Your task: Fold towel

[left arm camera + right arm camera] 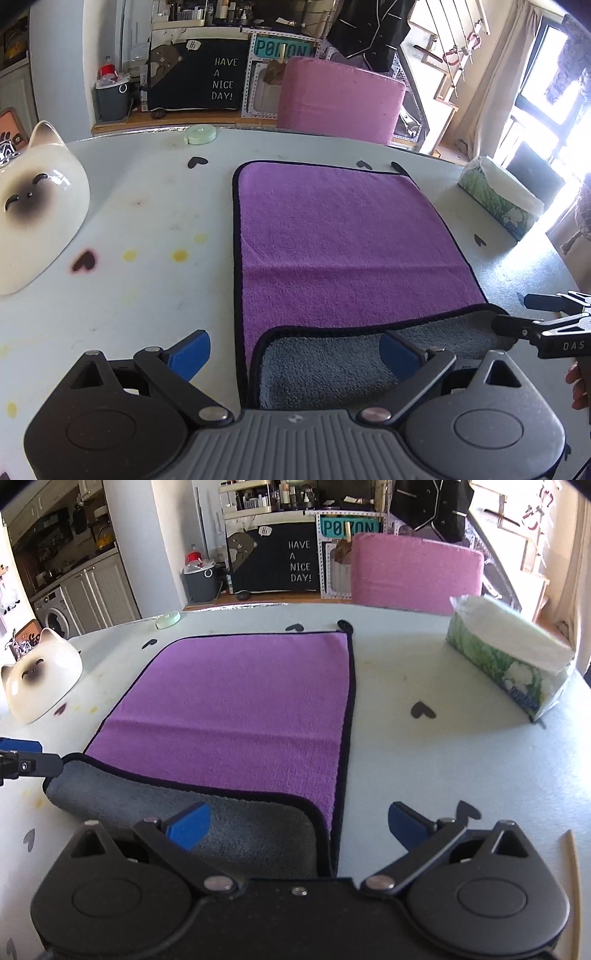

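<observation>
the left tongs (295,350) stand wide apart, the blue pads (190,352) empty, straddling the near left corner of the towel. the right tongs (299,827) are likewise spread wide and hold nothing; they sit over the near right corner.

the purple plush microfibre towel with black piped edging and grey underside (340,236) lies on the pale worktop (147,229), directly ahead of both tongs. its near hem is already turned over toward the far side, exposing a strip of the grey underside (229,827). the rest lies flat, purple face up, with only a faint crease across it.

handling, as a judgement: the cloth looks soft, limp and light, with no stiffness. it will sag between two grip points and drape wherever it is released. the pile should grip the pads well, so slipping is unlikely. nothing here is fragile.

recommended hold: take the two corners of the turned-over strip, one per tongs, on the black piping where the edge is firmest. pinch both layers only if the fold is to be carried whole.

further off, the white ceramic cat-faced bowl (37,206) stands left of the towel, well apart. the green-printed tissue pack (517,664) stands to the right, also well apart. a round pale green tape measure (200,134) lies near the far rim.
</observation>
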`<control>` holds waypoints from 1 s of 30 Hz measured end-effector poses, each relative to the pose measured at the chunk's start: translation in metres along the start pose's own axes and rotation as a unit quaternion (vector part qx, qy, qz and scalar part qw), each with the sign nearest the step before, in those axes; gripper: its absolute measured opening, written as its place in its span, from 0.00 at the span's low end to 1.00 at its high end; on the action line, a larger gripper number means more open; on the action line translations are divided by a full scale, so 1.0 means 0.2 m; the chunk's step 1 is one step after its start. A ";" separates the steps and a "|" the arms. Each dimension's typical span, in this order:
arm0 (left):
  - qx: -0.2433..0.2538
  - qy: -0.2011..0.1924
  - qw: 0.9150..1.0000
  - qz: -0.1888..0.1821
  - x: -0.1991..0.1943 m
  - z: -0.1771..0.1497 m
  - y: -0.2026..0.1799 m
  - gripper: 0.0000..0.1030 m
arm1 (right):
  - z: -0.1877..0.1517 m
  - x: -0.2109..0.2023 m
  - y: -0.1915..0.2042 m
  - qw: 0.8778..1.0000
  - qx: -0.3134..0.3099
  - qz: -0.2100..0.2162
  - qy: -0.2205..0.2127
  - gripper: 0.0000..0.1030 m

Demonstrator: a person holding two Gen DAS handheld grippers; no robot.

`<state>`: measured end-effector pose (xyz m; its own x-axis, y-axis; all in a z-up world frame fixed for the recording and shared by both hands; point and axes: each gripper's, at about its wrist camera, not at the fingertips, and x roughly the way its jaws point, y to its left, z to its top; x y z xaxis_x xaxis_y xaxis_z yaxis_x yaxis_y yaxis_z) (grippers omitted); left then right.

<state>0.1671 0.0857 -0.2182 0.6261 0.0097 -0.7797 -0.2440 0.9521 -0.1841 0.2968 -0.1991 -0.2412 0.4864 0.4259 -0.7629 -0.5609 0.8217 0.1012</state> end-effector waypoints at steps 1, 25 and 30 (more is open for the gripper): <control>-0.001 0.000 1.000 -0.004 0.00 0.00 0.01 0.95 | 0.00 0.01 -0.01 1.000 0.003 0.002 -0.001 0.99; -0.061 0.047 0.997 -0.030 0.09 0.00 0.11 0.50 | -0.01 0.09 -0.10 0.995 0.062 0.072 0.037 0.36; -0.071 0.059 0.995 -0.036 0.11 -0.03 0.14 0.43 | -0.02 0.09 -0.10 0.995 0.060 0.073 0.044 0.33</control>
<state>0.1705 0.1105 -0.2442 0.5566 -0.1000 -0.8248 -0.3093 0.8964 -0.3174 0.3133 -0.2094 -0.2600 0.3434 0.5133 -0.7865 -0.5337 0.7957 0.2863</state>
